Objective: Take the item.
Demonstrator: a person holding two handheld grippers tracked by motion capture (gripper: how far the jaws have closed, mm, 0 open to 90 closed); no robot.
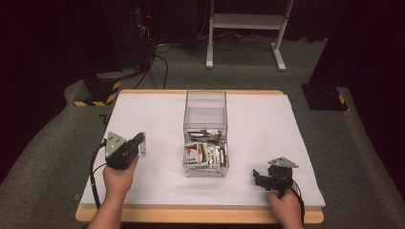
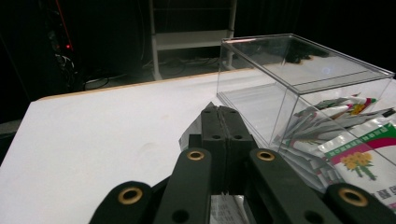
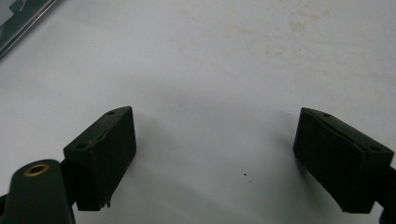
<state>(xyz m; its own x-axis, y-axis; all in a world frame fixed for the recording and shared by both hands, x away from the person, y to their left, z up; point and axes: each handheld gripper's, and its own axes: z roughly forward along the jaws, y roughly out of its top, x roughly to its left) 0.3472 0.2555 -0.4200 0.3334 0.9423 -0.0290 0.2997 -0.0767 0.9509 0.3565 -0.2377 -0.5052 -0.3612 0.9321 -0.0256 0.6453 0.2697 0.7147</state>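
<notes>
One clear box point(image 1: 205, 119) (many packets point(image 1: 205, 153) inside); left gripper point(image 1: 142, 144) pinching one packet; right gripper point(image 3: 215, 154) spread.

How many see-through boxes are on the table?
1: the clear box stands mid-table between the left gripper and right gripper, with packets piled inside it.

packet point(image 2: 198, 126) mostly hidden behind shut jaws

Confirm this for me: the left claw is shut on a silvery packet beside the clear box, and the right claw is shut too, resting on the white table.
Not quite. The right claw is open: the right gripper view shows its jaws wide apart over the white table. The rest holds: the left claw is shut on a silvery packet beside the clear box.
</notes>
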